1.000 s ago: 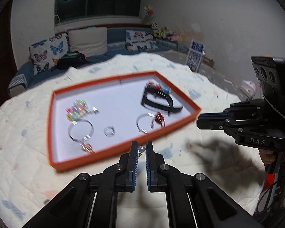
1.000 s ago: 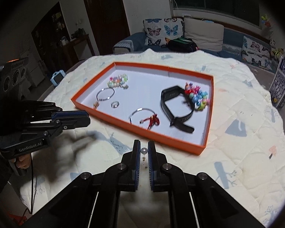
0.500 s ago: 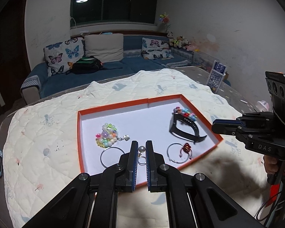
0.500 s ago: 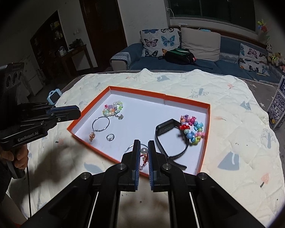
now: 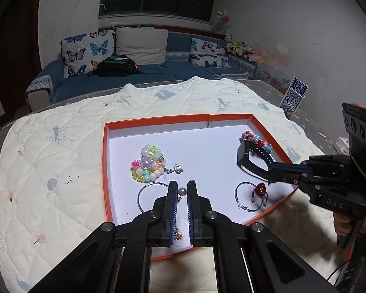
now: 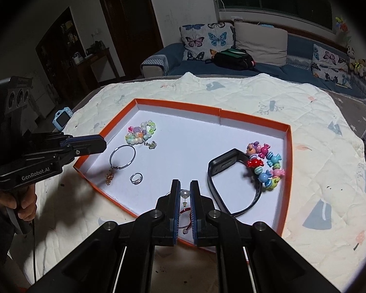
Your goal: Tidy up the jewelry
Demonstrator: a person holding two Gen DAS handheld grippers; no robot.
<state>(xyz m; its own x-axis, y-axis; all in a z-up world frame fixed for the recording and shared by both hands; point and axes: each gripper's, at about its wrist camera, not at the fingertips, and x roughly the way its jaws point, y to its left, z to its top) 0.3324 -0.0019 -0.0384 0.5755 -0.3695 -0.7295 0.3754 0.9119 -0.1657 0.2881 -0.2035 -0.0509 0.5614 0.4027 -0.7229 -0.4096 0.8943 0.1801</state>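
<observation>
Pearl earrings: one [image 5: 182, 191] pinched in the left gripper [image 5: 182, 195], another [image 6: 185, 193] pinched in the right gripper [image 6: 184, 196]. Both hang above the orange tray [image 5: 158, 121], near its front edge, over bracelets and a ring [image 6: 136, 178].

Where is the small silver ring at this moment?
In the right wrist view, the small silver ring lies on the white floor of the orange-rimmed tray, left of centre, just below the large silver hoop bracelet and left of the right tool.

An orange-walled, white-floored tray [image 5: 156, 123] lies on a cream quilt [image 5: 61, 151]; butterfly-print cushions [image 5: 85, 51] sit behind.
</observation>
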